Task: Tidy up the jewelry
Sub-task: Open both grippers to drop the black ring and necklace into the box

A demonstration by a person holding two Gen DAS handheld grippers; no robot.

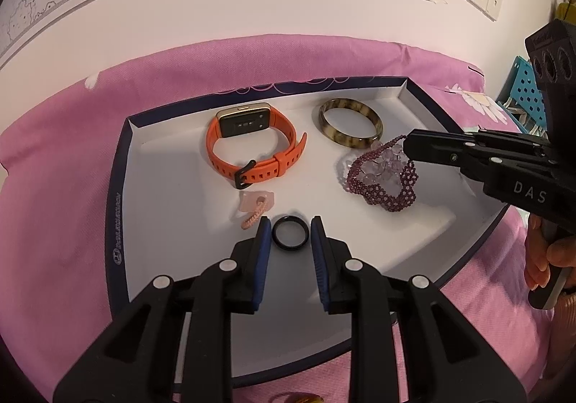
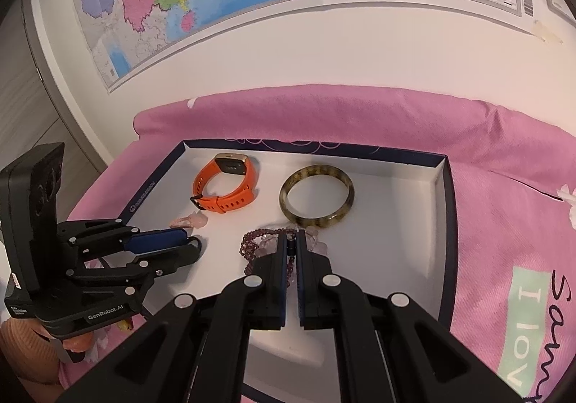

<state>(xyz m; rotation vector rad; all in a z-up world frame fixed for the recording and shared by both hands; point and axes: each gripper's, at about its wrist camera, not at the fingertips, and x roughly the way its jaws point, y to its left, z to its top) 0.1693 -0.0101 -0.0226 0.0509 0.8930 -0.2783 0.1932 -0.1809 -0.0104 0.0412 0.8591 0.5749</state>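
Beadwork of the purple bracelet [image 1: 383, 183] is limp: right tool [image 2: 291, 244] pinches its strand; left tool [image 1: 289, 223], open, straddles the hard, slippery black ring [image 1: 290, 232].

1. Orange watch [image 1: 248, 147], strap buckled in a loop, rests on its side at the tray's [image 1: 118, 165] far left.
2. Mottled brown bangle [image 1: 350, 127] lies flat, far right.
3. Purple beaded bracelet [image 1: 385, 183] drapes over clear crystal beads [image 1: 381, 165] just in front of the bangle.
4. Pale pink charm [image 1: 253, 208] lies near the watch.
5. Black ring [image 1: 290, 232] lies flat beside the charm.
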